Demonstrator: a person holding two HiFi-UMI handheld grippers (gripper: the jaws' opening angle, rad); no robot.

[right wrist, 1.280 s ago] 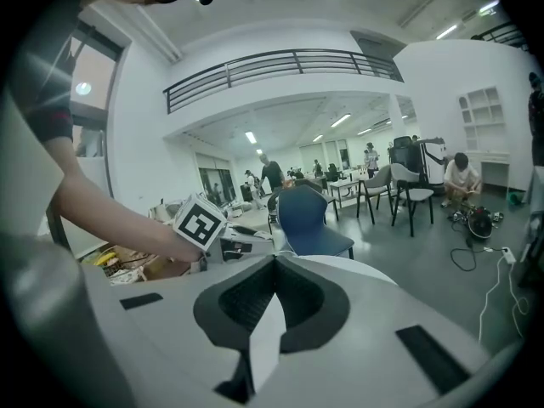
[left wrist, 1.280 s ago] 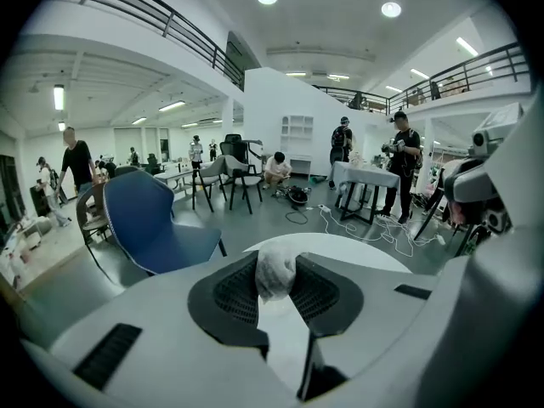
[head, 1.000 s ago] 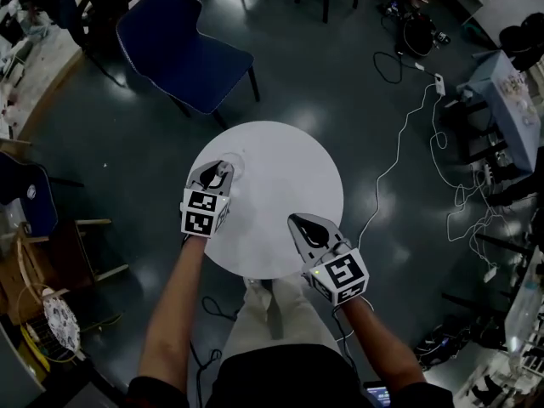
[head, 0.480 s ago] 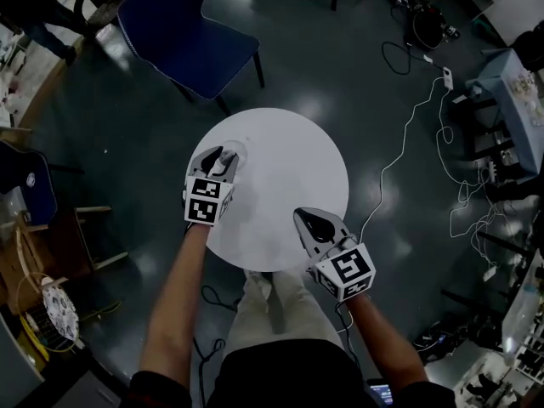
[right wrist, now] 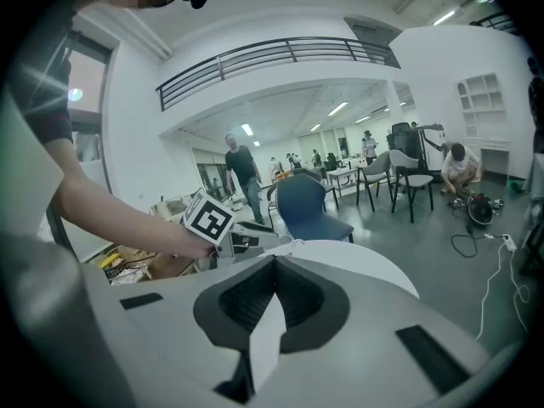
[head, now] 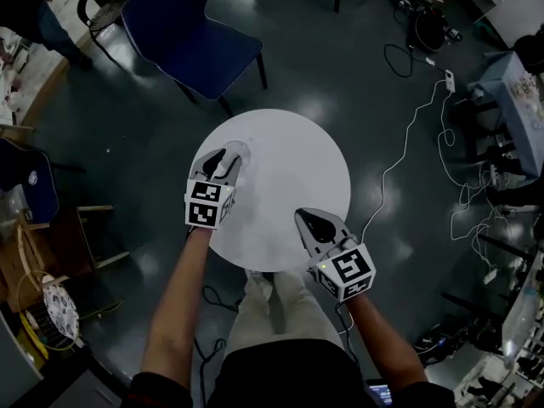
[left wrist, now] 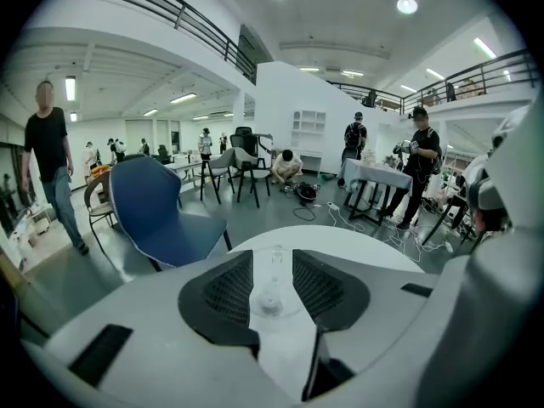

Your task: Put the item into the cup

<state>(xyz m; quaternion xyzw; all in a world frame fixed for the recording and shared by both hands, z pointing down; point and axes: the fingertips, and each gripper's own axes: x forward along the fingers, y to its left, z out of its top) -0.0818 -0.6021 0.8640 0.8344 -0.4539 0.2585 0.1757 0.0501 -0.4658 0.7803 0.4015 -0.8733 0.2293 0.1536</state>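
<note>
A clear glass cup [head: 237, 152] stands on the far left part of the round white table [head: 289, 168]. My left gripper [head: 220, 161] reaches up to it. In the left gripper view the cup [left wrist: 271, 300] stands upright between the two dark pads [left wrist: 229, 289], which have just been opening and do not press on it; the left gripper [left wrist: 272, 260] is open. Something small and pale seems to lie in the cup, too faint to name. My right gripper [head: 311, 222] rests over the table's near right edge, its jaws meeting at the tips [right wrist: 271, 260], with nothing held.
A blue chair [head: 191, 32] stands beyond the table, another chair [head: 21, 189] at the far left. Cables [head: 399, 143] trail over the dark floor to the right, by a cluttered desk [head: 518, 92]. Several people stand or crouch in the hall [left wrist: 49, 168].
The left gripper's jaws have spread apart around the cup. Both hands have stayed roughly where they were.
</note>
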